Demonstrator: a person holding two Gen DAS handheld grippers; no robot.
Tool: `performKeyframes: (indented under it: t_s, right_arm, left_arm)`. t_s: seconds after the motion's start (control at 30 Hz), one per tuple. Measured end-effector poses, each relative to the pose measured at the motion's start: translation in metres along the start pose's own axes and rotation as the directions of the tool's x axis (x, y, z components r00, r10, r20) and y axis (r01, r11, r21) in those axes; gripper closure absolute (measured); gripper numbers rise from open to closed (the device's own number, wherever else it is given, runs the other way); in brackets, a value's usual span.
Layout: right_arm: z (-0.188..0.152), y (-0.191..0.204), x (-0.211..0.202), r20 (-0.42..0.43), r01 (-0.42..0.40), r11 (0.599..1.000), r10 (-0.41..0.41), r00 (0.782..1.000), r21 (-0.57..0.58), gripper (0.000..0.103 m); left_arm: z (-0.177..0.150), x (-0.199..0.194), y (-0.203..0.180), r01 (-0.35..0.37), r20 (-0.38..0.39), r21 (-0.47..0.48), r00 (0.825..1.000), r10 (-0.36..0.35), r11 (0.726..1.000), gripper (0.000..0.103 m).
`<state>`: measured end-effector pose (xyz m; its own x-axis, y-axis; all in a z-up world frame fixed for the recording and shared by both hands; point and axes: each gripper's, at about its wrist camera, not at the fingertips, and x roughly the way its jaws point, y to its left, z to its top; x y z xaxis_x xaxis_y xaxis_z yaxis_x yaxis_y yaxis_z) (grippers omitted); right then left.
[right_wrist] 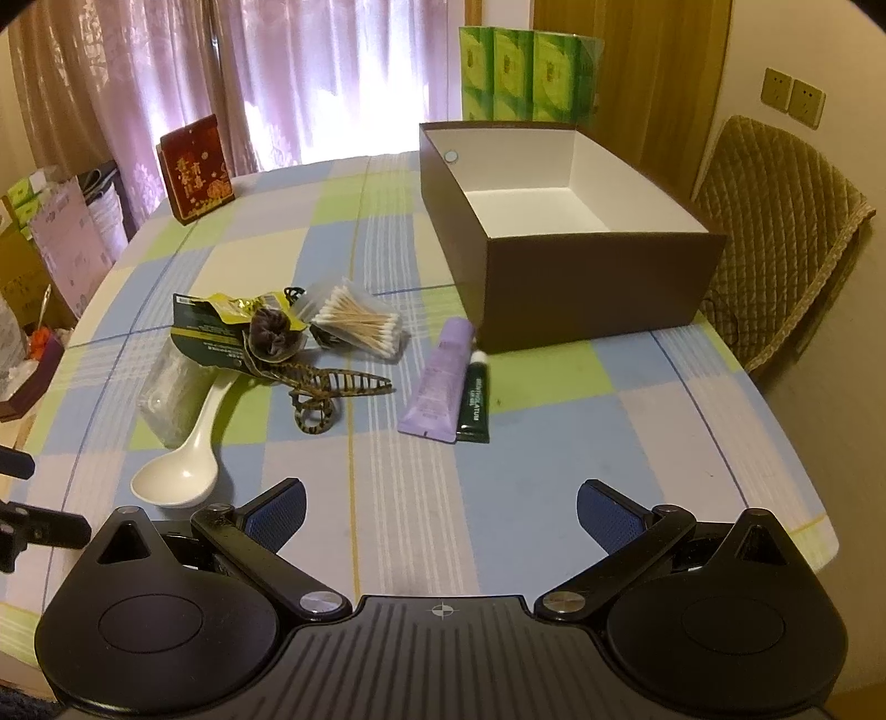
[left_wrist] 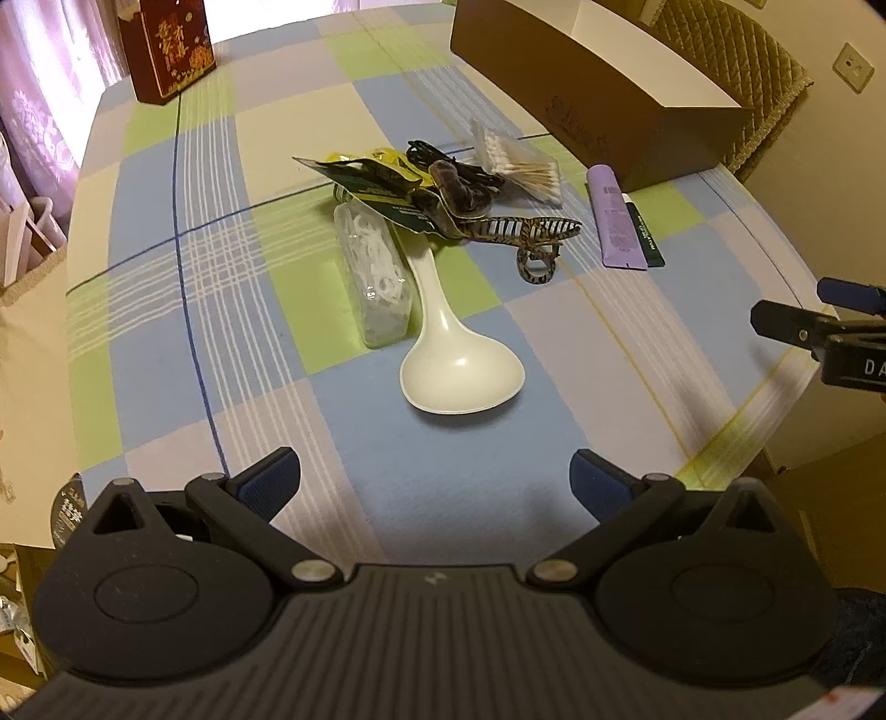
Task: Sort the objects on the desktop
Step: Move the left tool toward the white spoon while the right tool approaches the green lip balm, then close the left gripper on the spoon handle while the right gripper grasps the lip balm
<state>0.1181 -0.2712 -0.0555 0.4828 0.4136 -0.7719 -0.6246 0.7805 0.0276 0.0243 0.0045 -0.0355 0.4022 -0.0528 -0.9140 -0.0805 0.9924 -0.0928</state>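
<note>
A pile of small objects lies mid-table: a white spoon [left_wrist: 459, 354] [right_wrist: 180, 468], a clear bag of floss picks [left_wrist: 374, 277], a green-yellow packet [left_wrist: 382, 180] [right_wrist: 213, 327], a brown scrunchie [left_wrist: 459, 188] [right_wrist: 271, 335], a striped hair claw [left_wrist: 531, 238] [right_wrist: 326, 393], a cotton swab pack [left_wrist: 526, 163] [right_wrist: 360, 324], a purple tube [left_wrist: 614, 219] [right_wrist: 443, 382] and a dark green tube [left_wrist: 645, 232] [right_wrist: 473, 401]. An open brown box [right_wrist: 598, 288] [left_wrist: 603, 111], empty, stands beyond. My left gripper [left_wrist: 434, 484] is open, just short of the spoon. My right gripper [right_wrist: 440, 512] is open over bare cloth.
A red gift box [left_wrist: 169, 47] [right_wrist: 194, 169] stands at the table's far left. A quilted chair [right_wrist: 786, 232] sits at the right behind the brown box. Green cartons [right_wrist: 526, 72] stand behind the table. Boxes and bags [right_wrist: 61, 238] crowd the floor at the left.
</note>
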Motion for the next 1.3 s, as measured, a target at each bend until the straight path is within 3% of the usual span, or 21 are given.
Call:
performKeyframes:
  t_s: [0.2, 0.5, 0.67, 0.8, 1.07, 1.2, 1.3]
  right_arm:
    - [0.002, -0.011, 0.007, -0.014, -0.008, 1.000, 0.009, 1.000, 0.005, 0.002]
    - [0.008, -0.028, 0.022, -0.032, -0.027, 0.999, 0.027, 0.999, -0.019, 0.002]
    - [0.012, -0.041, 0.032, -0.036, -0.037, 0.999, 0.036, 0.999, -0.036, 0.002]
    - [0.019, -0.049, 0.041, -0.045, -0.050, 0.998, 0.048, 0.998, -0.047, 0.002]
    - [0.031, -0.063, 0.060, -0.068, -0.077, 0.995, 0.072, 0.995, -0.065, 0.002]
    - [0.033, -0.070, 0.068, -0.081, -0.085, 0.994, 0.080, 0.993, -0.066, 0.002]
    - [0.035, -0.075, 0.073, -0.088, -0.091, 0.994, 0.085, 0.993, -0.066, 0.002]
  left_arm:
    - [0.003, 0.013, 0.008, -0.020, -0.025, -0.037, 0.999, 0.020, 0.999, 0.001]
    - [0.005, 0.034, 0.022, 0.066, -0.057, -0.201, 0.995, -0.079, 0.977, 0.001]
    - [0.009, 0.039, 0.031, 0.078, -0.019, -0.374, 0.996, -0.092, 0.924, 0.001]
    - [0.012, 0.047, 0.038, 0.084, 0.004, -0.451, 0.996, -0.092, 0.888, 0.004]
    - [0.014, 0.066, 0.047, 0.111, 0.036, -0.579, 0.993, -0.111, 0.808, 0.026]
    - [0.011, 0.076, 0.051, 0.122, 0.040, -0.630, 0.991, -0.125, 0.767, 0.030]
    - [0.009, 0.084, 0.052, 0.128, 0.041, -0.653, 0.990, -0.135, 0.746, 0.042]
